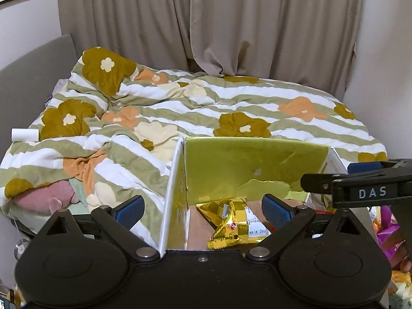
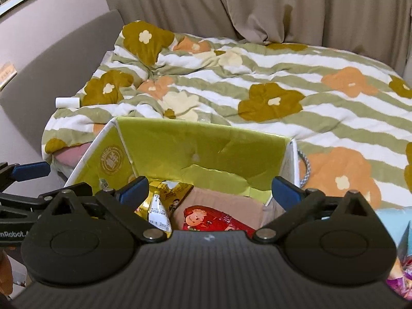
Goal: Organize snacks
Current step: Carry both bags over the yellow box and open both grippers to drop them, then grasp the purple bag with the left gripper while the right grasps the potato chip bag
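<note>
An open cardboard box with yellow-green flaps (image 1: 247, 159) (image 2: 203, 146) stands against the bed. A gold snack packet (image 1: 231, 221) (image 2: 159, 203) lies on the box floor, and a red snack packet (image 2: 211, 219) lies beside it to the right. My left gripper (image 1: 203, 208) is open and empty, above the box's left side over the gold packet. My right gripper (image 2: 209, 193) is open and empty, above the box over both packets. The right gripper also shows in the left wrist view (image 1: 360, 177), and the left gripper shows at the left edge of the right wrist view (image 2: 31, 171).
A bed with a flowered, striped quilt (image 1: 206, 108) (image 2: 257, 82) lies behind the box. A white roll (image 1: 24, 134) (image 2: 67, 102) rests at its left edge. Purple and other bright snack packets (image 1: 388, 234) (image 2: 401, 278) lie to the right. Curtains (image 1: 206, 20) hang behind.
</note>
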Tool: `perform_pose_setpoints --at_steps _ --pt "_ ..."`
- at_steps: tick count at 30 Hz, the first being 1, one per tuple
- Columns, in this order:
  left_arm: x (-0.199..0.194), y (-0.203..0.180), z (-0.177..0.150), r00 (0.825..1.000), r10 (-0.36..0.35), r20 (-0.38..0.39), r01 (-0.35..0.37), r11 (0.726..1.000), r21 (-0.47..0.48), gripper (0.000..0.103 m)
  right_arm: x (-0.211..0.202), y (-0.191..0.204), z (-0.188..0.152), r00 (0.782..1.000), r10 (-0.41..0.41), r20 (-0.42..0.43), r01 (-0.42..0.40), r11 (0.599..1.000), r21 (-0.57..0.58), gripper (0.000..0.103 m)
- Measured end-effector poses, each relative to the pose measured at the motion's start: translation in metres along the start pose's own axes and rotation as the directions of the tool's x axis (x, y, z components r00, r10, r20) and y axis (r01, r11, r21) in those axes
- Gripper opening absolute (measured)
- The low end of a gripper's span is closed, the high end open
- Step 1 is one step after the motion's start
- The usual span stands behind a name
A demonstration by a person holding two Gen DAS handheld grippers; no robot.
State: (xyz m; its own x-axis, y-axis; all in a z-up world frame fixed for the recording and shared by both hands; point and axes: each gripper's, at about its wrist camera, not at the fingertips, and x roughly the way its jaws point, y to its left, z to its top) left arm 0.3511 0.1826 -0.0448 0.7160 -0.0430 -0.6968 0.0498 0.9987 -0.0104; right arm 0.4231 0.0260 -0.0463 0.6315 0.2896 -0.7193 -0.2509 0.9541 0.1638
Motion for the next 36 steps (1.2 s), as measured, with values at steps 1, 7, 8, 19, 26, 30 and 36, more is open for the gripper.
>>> perform_pose_setpoints --at_steps 1,7,8,19,26,30,36 --pt "-0.001 -0.001 0.001 1.000 0.002 0.006 -0.002 1.000 0.007 0.100 -0.003 0.001 0.000 1.000 -0.004 0.006 0.004 1.000 -0.001 0.103" --pt "-0.019 -0.004 0.003 0.998 -0.001 0.062 -0.001 0.999 0.034 0.100 -0.022 0.003 -0.002 0.999 -0.010 0.045 0.009 1.000 0.017 0.103" --pt "-0.022 -0.004 0.004 0.998 -0.001 0.068 -0.001 0.999 0.038 0.100 -0.027 0.004 -0.002 0.999 -0.016 0.049 0.015 1.000 0.020 0.103" --pt "-0.082 -0.041 -0.007 0.992 -0.051 0.112 0.048 0.998 0.033 0.100 -0.111 -0.009 -0.026 0.988 -0.067 0.141 0.060 0.997 0.056 0.103" --pt "-0.118 -0.096 -0.031 0.988 -0.111 0.106 0.111 0.994 0.008 0.100 -0.178 -0.047 -0.062 0.979 -0.074 0.188 0.067 0.997 0.043 0.103" --pt "-0.130 -0.138 -0.046 0.985 -0.155 0.079 0.154 0.988 0.020 0.100 -0.213 -0.080 -0.085 0.975 -0.104 0.196 0.099 0.994 0.034 0.103" --pt "-0.140 -0.201 -0.072 0.978 -0.205 0.036 0.202 0.978 0.056 0.100 -0.257 -0.138 -0.128 0.974 -0.143 0.179 0.135 0.989 0.058 0.103"
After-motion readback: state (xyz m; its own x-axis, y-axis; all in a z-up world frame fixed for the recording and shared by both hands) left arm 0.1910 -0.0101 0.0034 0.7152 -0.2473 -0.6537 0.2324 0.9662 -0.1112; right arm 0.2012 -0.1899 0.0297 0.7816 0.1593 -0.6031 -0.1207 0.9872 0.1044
